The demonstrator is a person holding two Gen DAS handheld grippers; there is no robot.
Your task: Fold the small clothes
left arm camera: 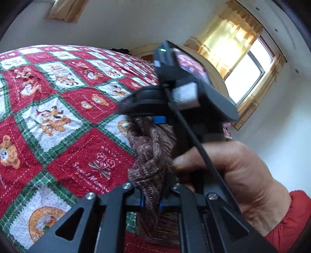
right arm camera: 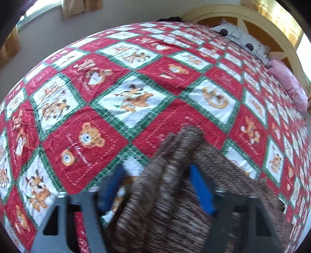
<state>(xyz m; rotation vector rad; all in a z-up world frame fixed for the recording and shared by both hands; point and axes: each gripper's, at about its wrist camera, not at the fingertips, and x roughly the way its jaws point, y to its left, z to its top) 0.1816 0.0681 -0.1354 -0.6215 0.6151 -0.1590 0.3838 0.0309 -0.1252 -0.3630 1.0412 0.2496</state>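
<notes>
A brown knitted garment [left arm camera: 153, 155] hangs bunched above the bed. My left gripper [left arm camera: 152, 202] is shut on its lower part, the blue pads pinching the knit. In the left wrist view my right gripper [left arm camera: 158, 119] sits just above and ahead, held by a hand [left arm camera: 233, 175], with a blue pad at the garment's top. In the right wrist view the garment [right arm camera: 175, 184] fills the space between the blue fingers [right arm camera: 200, 188] of my right gripper [right arm camera: 157, 186], which stand wide apart and blurred; cloth drapes over them.
The bed is covered by a red, white and green patchwork quilt [right arm camera: 124, 101] with bear motifs. A grey cushion [right arm camera: 239, 39] and a pink pillow [right arm camera: 287, 83] lie by the cream headboard [right arm camera: 233, 15]. A curtained window [left arm camera: 246, 74] is on the right.
</notes>
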